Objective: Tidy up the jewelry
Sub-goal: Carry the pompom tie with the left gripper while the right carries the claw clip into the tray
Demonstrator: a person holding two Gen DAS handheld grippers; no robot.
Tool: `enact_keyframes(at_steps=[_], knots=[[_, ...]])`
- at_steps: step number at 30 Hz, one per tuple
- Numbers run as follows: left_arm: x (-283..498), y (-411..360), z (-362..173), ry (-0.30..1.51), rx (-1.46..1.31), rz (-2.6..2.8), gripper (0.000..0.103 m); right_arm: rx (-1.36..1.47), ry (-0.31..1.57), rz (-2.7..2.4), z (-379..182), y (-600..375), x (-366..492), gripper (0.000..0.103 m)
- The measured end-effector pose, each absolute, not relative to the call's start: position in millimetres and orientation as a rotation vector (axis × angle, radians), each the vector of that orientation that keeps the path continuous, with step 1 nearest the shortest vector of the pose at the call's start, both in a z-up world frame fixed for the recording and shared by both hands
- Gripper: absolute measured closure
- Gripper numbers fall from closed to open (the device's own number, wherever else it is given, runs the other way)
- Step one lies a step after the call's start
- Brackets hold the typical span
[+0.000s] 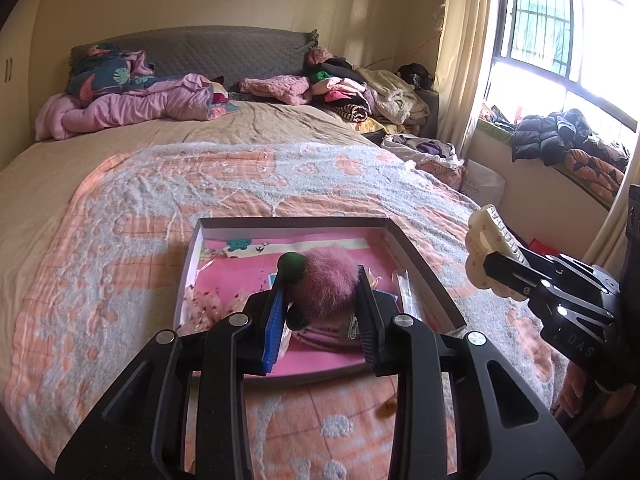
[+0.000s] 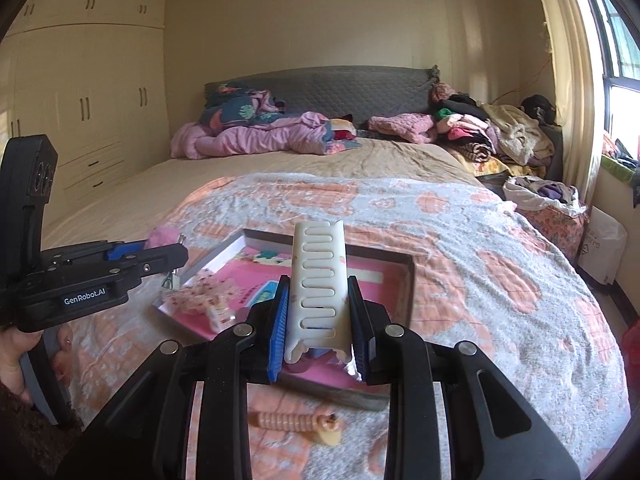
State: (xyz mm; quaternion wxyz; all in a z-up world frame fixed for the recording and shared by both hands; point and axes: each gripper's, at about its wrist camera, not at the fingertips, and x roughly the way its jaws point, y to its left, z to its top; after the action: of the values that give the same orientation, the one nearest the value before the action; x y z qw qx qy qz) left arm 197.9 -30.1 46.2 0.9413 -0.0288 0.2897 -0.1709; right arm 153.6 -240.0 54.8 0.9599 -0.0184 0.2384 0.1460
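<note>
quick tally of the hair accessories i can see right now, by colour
pink: 1, the fluffy pom-pom held in the left hand-held gripper over the tray
cream: 1, the slotted hair clip held in the right hand-held gripper
peach: 1, the ribbed clip lying on the blanket in front of the tray
total: 3

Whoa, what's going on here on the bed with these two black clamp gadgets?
A person is sorting hair accessories into a shallow pink-lined box on the bed, holding a gripper tool in each hand. The left gripper has a fluffy pink pompom clip pinched between its fingers above the box. The right gripper holds a cream plastic slotted hair clip upright. A peach ribbed hair clip lies on the blanket, outside the box.
</note>
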Motion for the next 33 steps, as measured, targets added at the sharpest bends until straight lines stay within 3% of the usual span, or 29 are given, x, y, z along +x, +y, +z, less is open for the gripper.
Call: enact_keyframes(at_steps=[33], knots=[[275,-63,-22,0.739,-0.011,-0.331,0.079,-0.042,0.623,0.211,-7,-259,224,0.077]])
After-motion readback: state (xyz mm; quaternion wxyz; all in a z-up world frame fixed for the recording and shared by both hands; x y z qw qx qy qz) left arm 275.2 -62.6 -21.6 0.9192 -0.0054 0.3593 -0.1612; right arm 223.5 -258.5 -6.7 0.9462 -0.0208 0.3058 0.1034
